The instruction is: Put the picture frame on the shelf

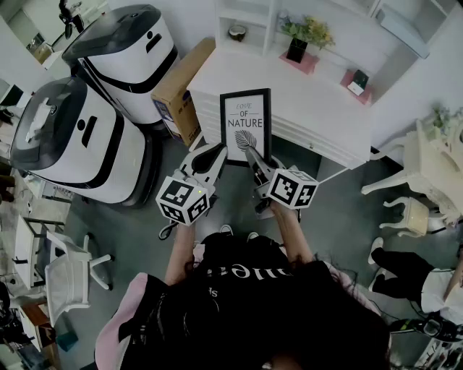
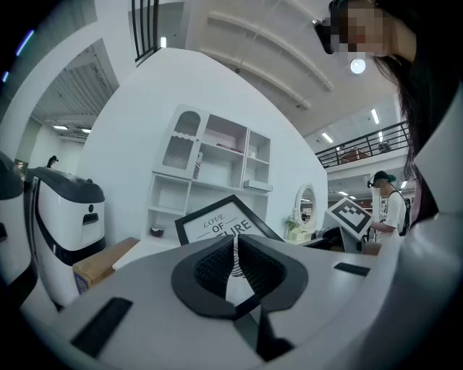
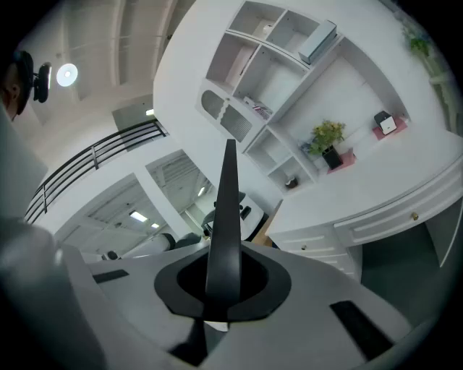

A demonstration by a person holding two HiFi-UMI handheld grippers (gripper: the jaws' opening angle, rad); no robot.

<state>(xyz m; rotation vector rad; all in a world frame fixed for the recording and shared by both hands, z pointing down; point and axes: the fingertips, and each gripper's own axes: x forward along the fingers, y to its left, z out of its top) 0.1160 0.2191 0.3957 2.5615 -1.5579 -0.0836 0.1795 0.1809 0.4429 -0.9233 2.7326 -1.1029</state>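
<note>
Black-shirted person (image 1: 246, 303) fills the head view's bottom, arms stretched fwd. L gripper (image 1: 215, 152) is clamped on the picture frame (image 1: 246, 123) at its lower left part. R gripper (image 1: 251, 155) is clenched on the lower right edge, w/ the frame seen edge-on btwn its jaws. Frame is upright, print facing the person, held in the air just in front of the white cabinet (image 1: 311, 108) near its left front corner, not on the shelf unit (image 1: 249, 18) behind. Potted plant (image 1: 302, 37) sits at the cabinet top's back edge. Cardboard box (image 1: 181, 87) stands by the cabinet's left side, w/ two white machines (image 1: 79, 137) beyond.
</note>
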